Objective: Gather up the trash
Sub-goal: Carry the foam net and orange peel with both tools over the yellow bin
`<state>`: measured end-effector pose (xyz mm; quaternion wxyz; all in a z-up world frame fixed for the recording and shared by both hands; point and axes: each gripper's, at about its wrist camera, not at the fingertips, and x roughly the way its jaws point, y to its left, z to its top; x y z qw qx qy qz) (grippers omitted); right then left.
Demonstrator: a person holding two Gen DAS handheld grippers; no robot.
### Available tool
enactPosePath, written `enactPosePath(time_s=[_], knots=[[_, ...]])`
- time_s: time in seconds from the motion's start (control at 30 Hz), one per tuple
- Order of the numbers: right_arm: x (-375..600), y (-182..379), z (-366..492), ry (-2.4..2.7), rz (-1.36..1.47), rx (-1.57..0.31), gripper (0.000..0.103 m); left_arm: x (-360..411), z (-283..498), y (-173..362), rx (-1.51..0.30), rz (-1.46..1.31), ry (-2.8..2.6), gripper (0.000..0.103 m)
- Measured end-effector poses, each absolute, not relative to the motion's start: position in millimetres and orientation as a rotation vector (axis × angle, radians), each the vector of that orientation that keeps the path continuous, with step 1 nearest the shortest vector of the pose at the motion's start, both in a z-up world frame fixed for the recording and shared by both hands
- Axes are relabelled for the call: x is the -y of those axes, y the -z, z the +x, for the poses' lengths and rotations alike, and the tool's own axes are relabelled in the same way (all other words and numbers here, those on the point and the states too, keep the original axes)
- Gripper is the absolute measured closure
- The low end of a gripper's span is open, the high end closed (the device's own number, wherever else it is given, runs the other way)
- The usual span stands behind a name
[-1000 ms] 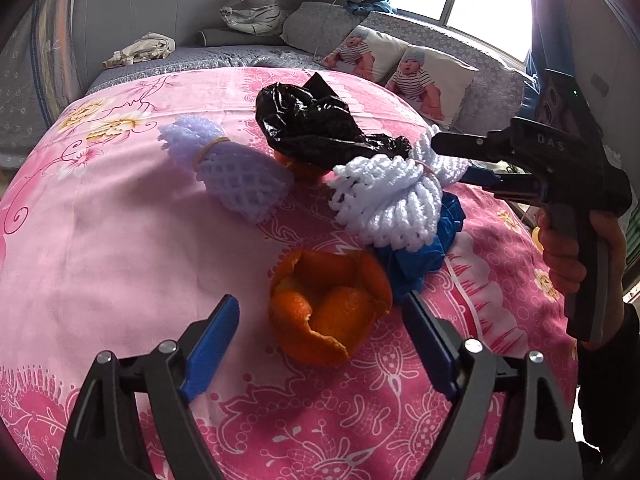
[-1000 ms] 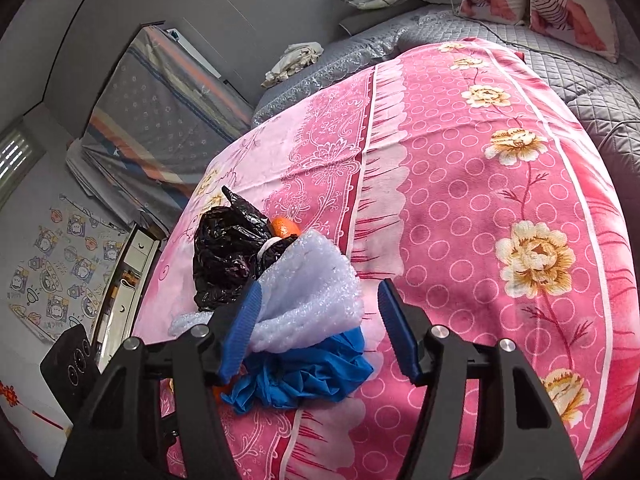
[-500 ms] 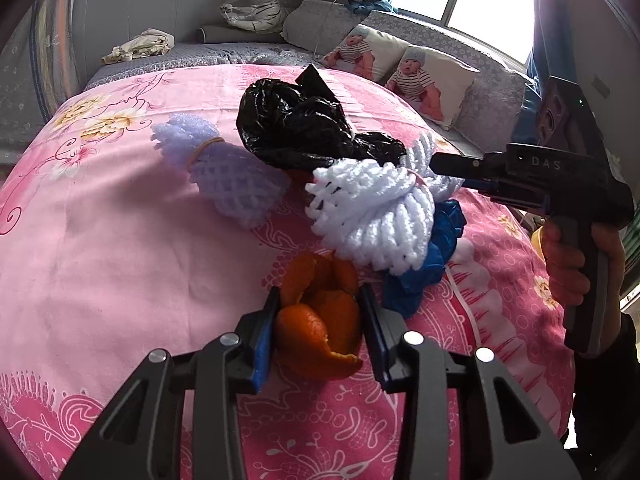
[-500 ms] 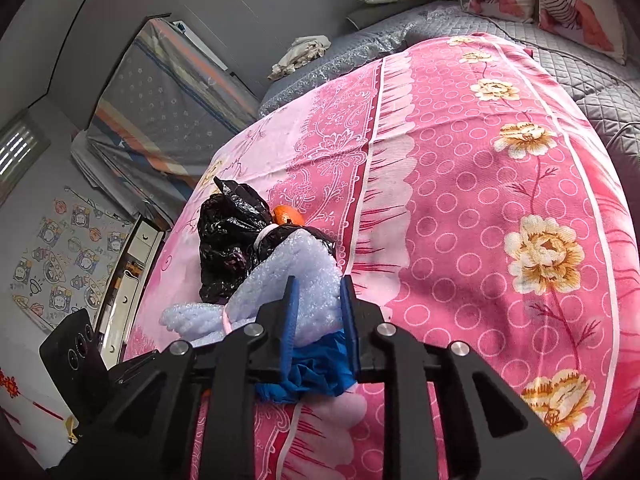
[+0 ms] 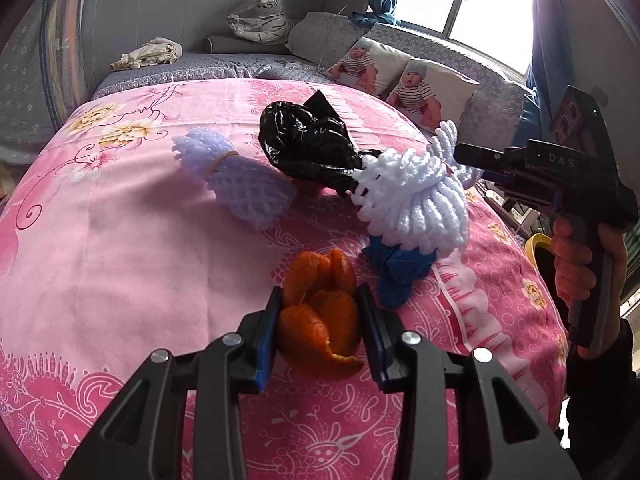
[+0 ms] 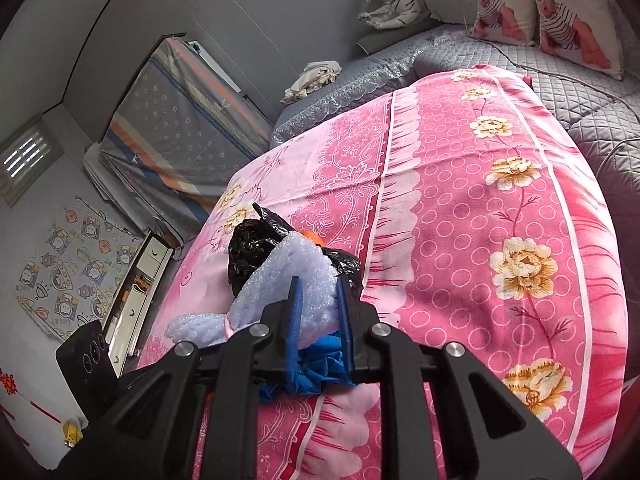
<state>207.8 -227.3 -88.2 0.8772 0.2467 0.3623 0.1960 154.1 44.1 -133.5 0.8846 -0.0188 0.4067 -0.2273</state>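
An orange peel sits squeezed between the blue pads of my left gripper, just above the pink flowered bedspread. My right gripper has its jaws closing on the fanned end of a white foam net, and the pads press on it. In the left wrist view that white foam net hangs from the right gripper over a crumpled blue wrapper. A black plastic bag and a lilac foam net lie behind.
A person's hand grips the right tool's handle at the bed's right edge. Something yellow shows on the floor behind it. Baby-print pillows, a plush tiger and a grey quilt lie beyond the bedspread.
Both grippers went from wide open to closed: the left on the orange peel, the right on the white foam net. Both have since risen slightly with their loads.
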Motion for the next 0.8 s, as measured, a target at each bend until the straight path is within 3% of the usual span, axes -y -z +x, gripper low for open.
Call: enactPosePath(time_s=[0.8], knots=[[278,69,139,-0.282,0.594,-0.641,0.087,-53,134,100,-0.786,-0.119,0.465,0.068]])
